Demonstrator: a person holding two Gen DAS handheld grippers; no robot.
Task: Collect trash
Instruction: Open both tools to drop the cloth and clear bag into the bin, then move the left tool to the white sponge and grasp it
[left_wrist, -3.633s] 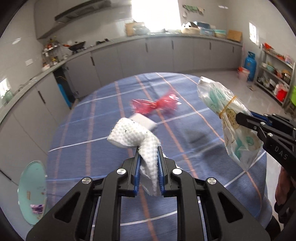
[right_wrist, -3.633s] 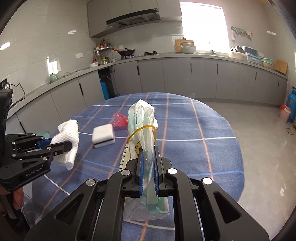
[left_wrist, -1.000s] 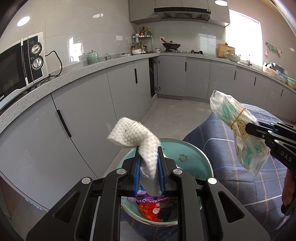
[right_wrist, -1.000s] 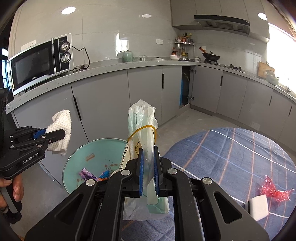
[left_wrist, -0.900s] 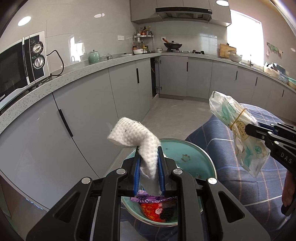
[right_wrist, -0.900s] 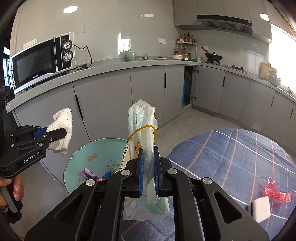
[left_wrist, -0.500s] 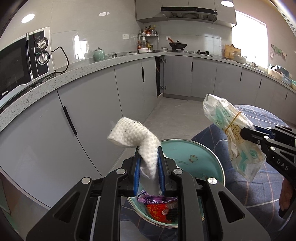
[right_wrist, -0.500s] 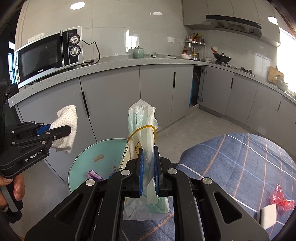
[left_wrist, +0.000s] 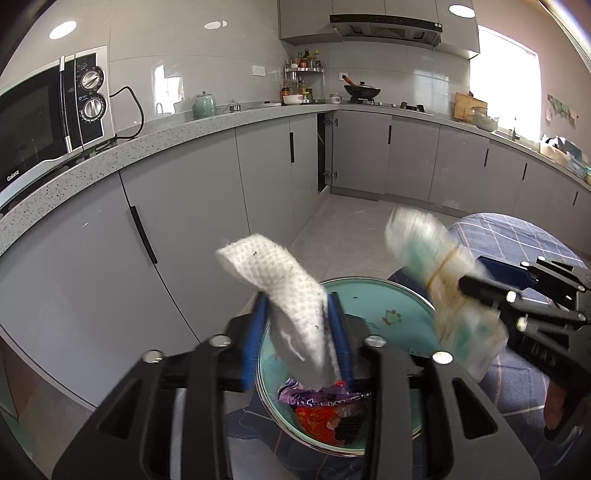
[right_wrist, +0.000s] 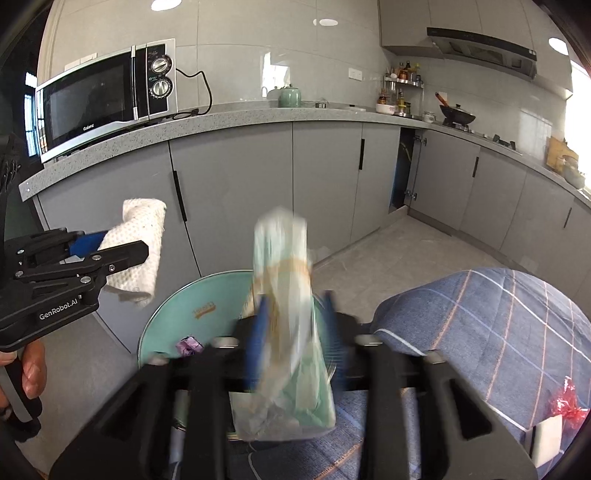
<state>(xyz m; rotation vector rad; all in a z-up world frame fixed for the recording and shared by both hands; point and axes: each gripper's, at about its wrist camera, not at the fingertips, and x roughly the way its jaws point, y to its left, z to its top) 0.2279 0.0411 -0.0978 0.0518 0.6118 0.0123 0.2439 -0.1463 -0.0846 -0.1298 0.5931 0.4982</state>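
A round teal trash bin (left_wrist: 388, 317) stands on the floor below both grippers, with purple and red wrappers (left_wrist: 321, 400) in it. My left gripper (left_wrist: 295, 301) is opening; a white paper towel (left_wrist: 273, 273) still hangs between its blue pads, loose on the left side. My right gripper (right_wrist: 293, 299) is opening too, blurred by motion. A clear plastic bag with a rubber band (right_wrist: 284, 258) sits between its parted pads, over the bin (right_wrist: 192, 306). Each gripper shows in the other's view: the left gripper (right_wrist: 122, 243) with the towel (right_wrist: 142, 236), the right gripper (left_wrist: 472, 275) with the bag (left_wrist: 436, 273).
Grey cabinets (left_wrist: 192, 206) curve behind the bin under a speckled counter with a microwave (right_wrist: 99, 99). The table with a blue checked cloth (right_wrist: 498, 332) is at the right, bearing a red wrapper (right_wrist: 565, 402) and a white sponge (right_wrist: 546, 439). A hand (right_wrist: 33, 365) holds the left gripper.
Both pairs of jaws have spread apart from a tight grip. The towel now hangs loose between the left pads. The bag has blurred and tilts between the right pads.
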